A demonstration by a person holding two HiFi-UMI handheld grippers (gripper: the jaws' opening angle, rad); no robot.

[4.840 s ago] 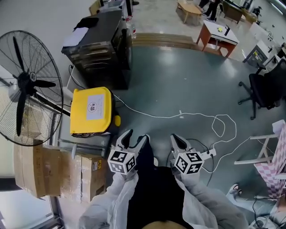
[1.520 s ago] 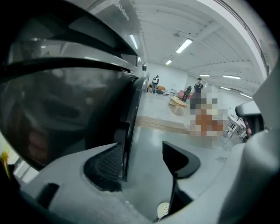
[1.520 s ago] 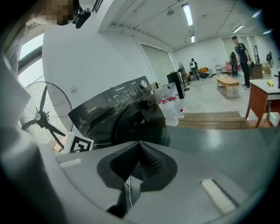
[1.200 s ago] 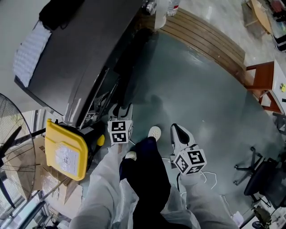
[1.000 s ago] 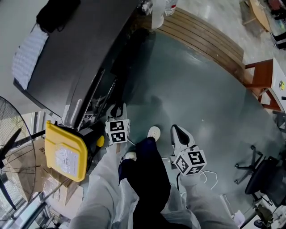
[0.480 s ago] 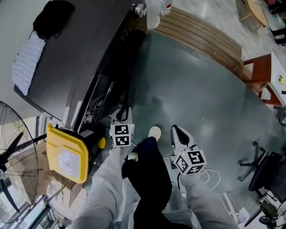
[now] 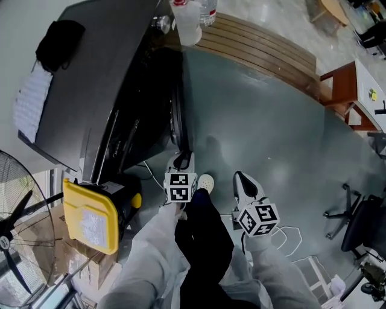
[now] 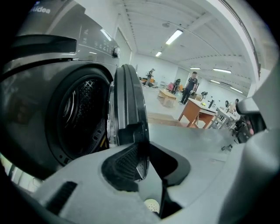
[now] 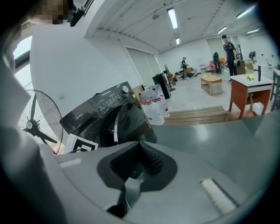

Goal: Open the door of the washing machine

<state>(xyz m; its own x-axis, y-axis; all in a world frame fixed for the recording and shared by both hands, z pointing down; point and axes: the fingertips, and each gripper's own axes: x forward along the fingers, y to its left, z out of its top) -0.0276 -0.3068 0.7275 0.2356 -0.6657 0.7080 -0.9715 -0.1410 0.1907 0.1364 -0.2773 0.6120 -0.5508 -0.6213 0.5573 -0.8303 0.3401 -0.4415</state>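
The dark grey washing machine (image 7: pixel 102 78) stands at the upper left of the head view. Its round door (image 7: pixel 177 121) stands swung out from the front, and the drum (image 8: pixel 76 113) shows behind it in the left gripper view. My left gripper (image 7: pixel 183 160) holds the door's rim (image 8: pixel 129 100) at its free edge; its jaws are opening slightly with the rim still between the pads. My right gripper (image 7: pixel 242 181) hangs to the right over the floor, shut and empty, and its view looks at the machine (image 9: pixel 100 113).
A yellow box (image 7: pixel 90 214) and a standing fan (image 7: pixel 18 235) are left of my legs. A bag of water bottles (image 7: pixel 190 15) sits by the machine's far corner beside a wooden platform (image 7: pixel 259 42). A white cable (image 7: pixel 289 232) and an office chair (image 7: pixel 359 217) lie at the right.
The door has swung out from the machine's front as my left gripper moved right along with it. The right gripper shifted only a little.
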